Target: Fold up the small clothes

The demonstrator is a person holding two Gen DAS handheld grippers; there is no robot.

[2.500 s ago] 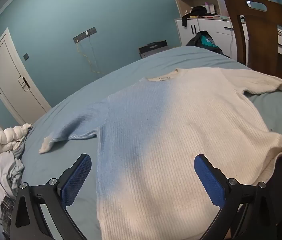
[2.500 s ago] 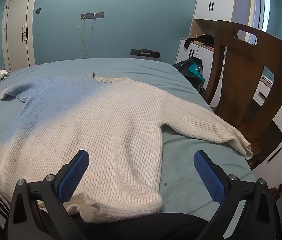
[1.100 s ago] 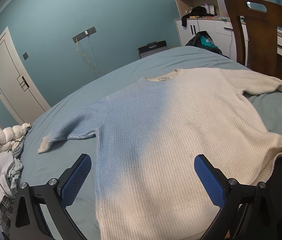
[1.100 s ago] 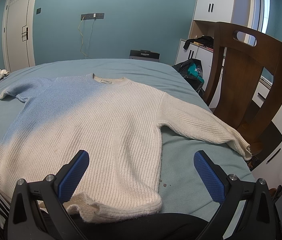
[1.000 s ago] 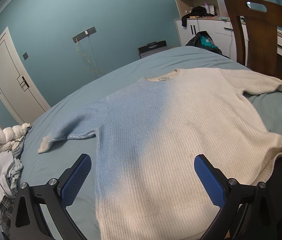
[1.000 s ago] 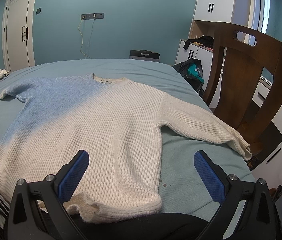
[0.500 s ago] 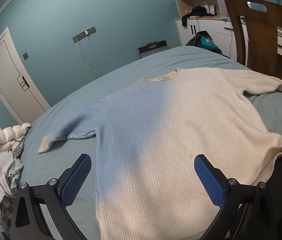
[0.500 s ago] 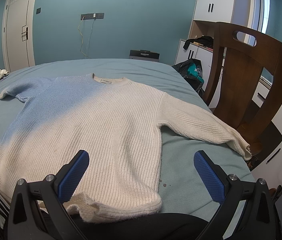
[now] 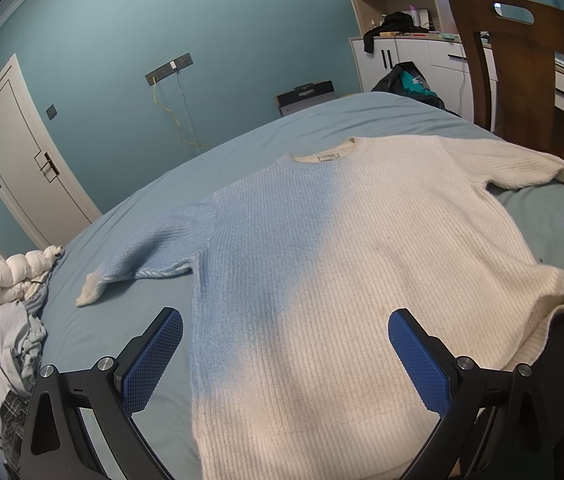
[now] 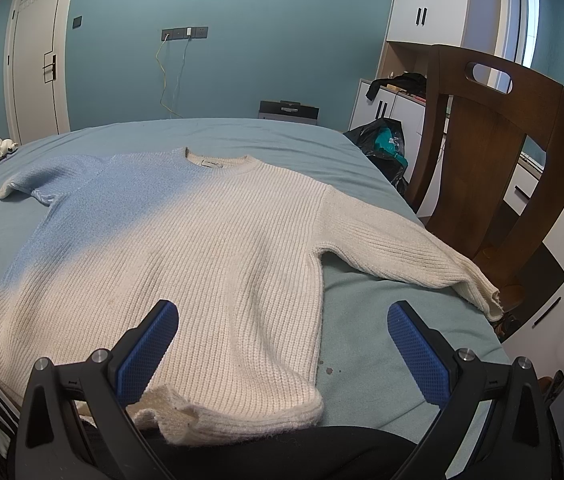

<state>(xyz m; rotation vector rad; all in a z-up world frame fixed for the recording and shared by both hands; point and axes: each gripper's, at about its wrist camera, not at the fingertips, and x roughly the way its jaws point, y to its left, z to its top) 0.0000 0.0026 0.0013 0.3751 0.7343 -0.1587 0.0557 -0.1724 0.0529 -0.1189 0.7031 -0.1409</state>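
Note:
A knitted sweater (image 9: 322, 264), light blue fading to cream, lies flat and face up on the blue bed (image 9: 129, 292), sleeves spread to both sides. It also shows in the right wrist view (image 10: 201, 248). My left gripper (image 9: 282, 356) is open and empty, hovering above the sweater's lower left part. My right gripper (image 10: 282, 352) is open and empty above the lower right hem, whose edge (image 10: 225, 416) curls at the bed's near side. The right sleeve's cuff (image 10: 486, 300) reaches the bed's right edge.
A wooden chair (image 10: 498, 160) stands close to the bed's right side. A pile of clothes (image 9: 13, 292) lies at the bed's left edge. White cabinets (image 9: 410, 52) and a dark bag (image 10: 382, 144) stand beyond the bed. A door (image 9: 21, 164) is in the far wall.

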